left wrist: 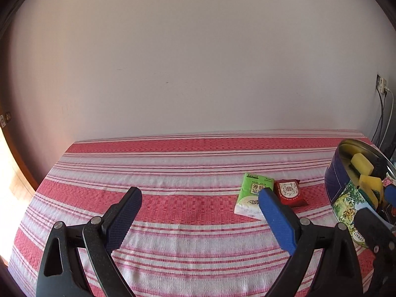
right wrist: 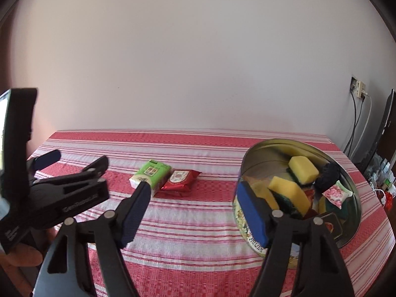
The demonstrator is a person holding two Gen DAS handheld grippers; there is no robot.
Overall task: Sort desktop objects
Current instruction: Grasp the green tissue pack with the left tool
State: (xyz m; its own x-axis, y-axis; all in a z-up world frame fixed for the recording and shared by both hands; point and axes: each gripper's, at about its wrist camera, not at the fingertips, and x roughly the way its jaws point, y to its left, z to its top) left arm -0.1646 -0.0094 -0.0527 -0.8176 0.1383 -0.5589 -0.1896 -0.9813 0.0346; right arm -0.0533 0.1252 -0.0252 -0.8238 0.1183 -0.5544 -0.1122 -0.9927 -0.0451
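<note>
A green tissue pack [left wrist: 252, 195] [right wrist: 151, 173] and a red snack packet [left wrist: 290, 192] [right wrist: 180, 179] lie side by side on the striped tablecloth [left wrist: 173, 163]. A round cookie tin [right wrist: 250, 163] [left wrist: 336, 180] at the right holds yellow sponges [right wrist: 303, 167], a dark item and a pink floral packet [right wrist: 336, 194]. My left gripper [left wrist: 199, 199] is open and empty above the cloth, left of the packs. My right gripper [right wrist: 193, 193] is open and empty, its right finger by the tin's near rim. The left gripper also shows in the right wrist view [right wrist: 74, 159].
A plain wall runs behind the table. A wall socket with cables [right wrist: 357, 86] and a dark monitor edge [right wrist: 386, 123] are at the far right. Clutter lies beyond the table's right edge.
</note>
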